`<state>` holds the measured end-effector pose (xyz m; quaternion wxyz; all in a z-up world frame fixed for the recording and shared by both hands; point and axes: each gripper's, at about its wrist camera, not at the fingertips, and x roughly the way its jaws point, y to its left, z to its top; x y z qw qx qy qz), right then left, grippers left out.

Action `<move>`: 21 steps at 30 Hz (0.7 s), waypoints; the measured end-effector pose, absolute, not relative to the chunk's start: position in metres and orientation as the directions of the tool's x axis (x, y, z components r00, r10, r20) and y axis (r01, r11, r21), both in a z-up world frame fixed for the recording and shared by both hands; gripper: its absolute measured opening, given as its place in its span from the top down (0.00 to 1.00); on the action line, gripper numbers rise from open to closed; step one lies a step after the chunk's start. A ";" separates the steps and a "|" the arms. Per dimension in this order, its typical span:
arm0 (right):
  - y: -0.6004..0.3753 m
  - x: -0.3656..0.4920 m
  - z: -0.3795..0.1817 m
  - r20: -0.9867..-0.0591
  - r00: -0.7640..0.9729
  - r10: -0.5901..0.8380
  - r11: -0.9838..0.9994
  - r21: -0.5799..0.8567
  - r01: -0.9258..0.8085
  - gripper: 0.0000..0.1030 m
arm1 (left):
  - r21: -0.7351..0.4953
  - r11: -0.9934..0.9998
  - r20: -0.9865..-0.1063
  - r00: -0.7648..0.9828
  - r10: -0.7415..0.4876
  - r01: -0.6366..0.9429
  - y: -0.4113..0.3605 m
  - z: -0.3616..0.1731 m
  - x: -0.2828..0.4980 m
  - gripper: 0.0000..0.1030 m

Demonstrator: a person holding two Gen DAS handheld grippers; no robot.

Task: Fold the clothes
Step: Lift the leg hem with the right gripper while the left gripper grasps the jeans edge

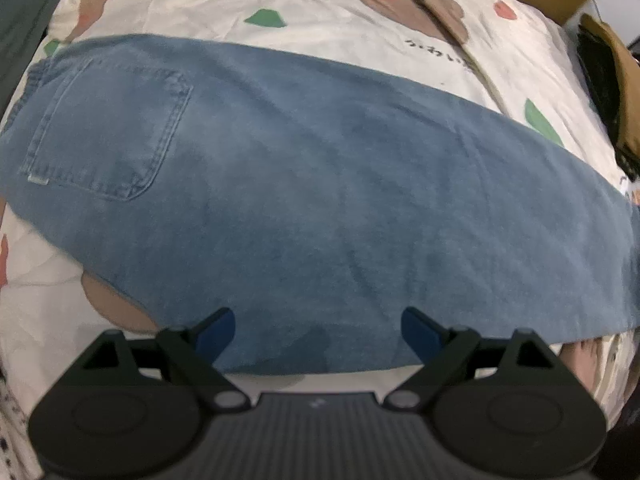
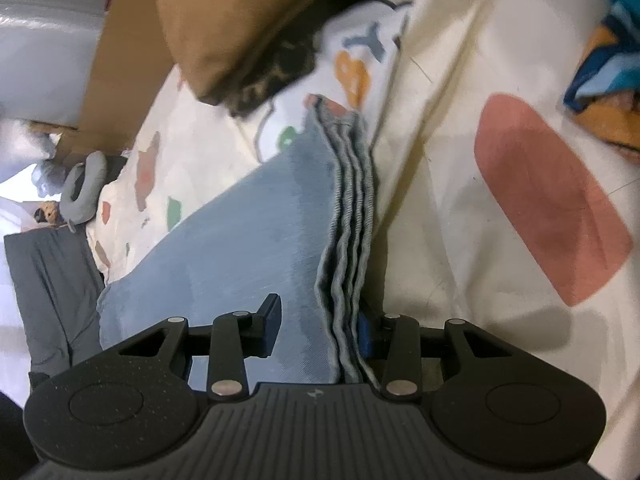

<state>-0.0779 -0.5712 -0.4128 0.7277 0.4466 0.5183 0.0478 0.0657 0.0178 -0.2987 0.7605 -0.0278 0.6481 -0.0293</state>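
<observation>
Jeans (image 1: 320, 184) are lying folded lengthwise across a cream printed bedsheet (image 1: 328, 12), and both claws are working at them. The left gripper (image 1: 318, 330) is hovering with its blue-padded fingers (image 1: 218, 330) spread wide apart, gripping nothing, just above the near edge of the denim. Outward from it, the left wrist view is showing the whole length of the garment: a back pocket (image 1: 108, 128) is facing up at the left end, and the leg is stretching away to the right.

The right gripper (image 2: 318, 330) is straddling the stacked hem layers (image 2: 348, 216) at the leg end; its jaws are partly parted with the denim between them, the right-side finger hard against the hem and the left-side finger (image 2: 268, 326) standing apart over the flat cloth, so whether it is actually pinching the cloth cannot be told. Only this right wrist view is showing the layered hem edges, running away from the claw across the sheet.

Farther out in the right wrist view, a tan garment (image 2: 224, 16) is lying beyond the hems, a cardboard box (image 2: 120, 68) is standing behind it, and a dark grey garment (image 2: 52, 296) is sitting at the left. A bright patterned cloth (image 2: 612, 52) is lying at the upper right.
</observation>
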 end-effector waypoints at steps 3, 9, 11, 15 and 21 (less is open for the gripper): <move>-0.571 -0.073 -0.421 -0.726 0.440 0.529 0.608 0.685 0.400 0.78 | -0.086 0.996 -0.983 0.163 -0.088 0.019 0.015 -0.300 0.069 0.11; -0.571 -0.069 -0.414 -0.743 0.412 0.528 0.654 0.665 0.361 0.91 | -0.108 0.993 -0.977 0.177 -0.116 0.055 0.007 -0.307 0.079 0.11; -0.570 -0.069 -0.403 -0.745 0.412 0.524 0.666 0.660 0.347 0.91 | -0.116 0.991 -0.976 0.179 -0.127 0.073 0.003 -0.310 0.083 0.11; -0.566 -0.070 -0.381 -0.750 0.412 0.517 0.690 0.650 0.317 0.91 | -0.138 0.984 -0.968 0.195 -0.157 0.110 -0.007 -0.312 0.090 0.11; -0.556 -0.069 -0.336 -0.752 0.421 0.508 0.721 0.638 0.269 0.92 | -0.186 0.966 -0.940 0.254 -0.228 0.178 -0.021 -0.315 0.097 0.18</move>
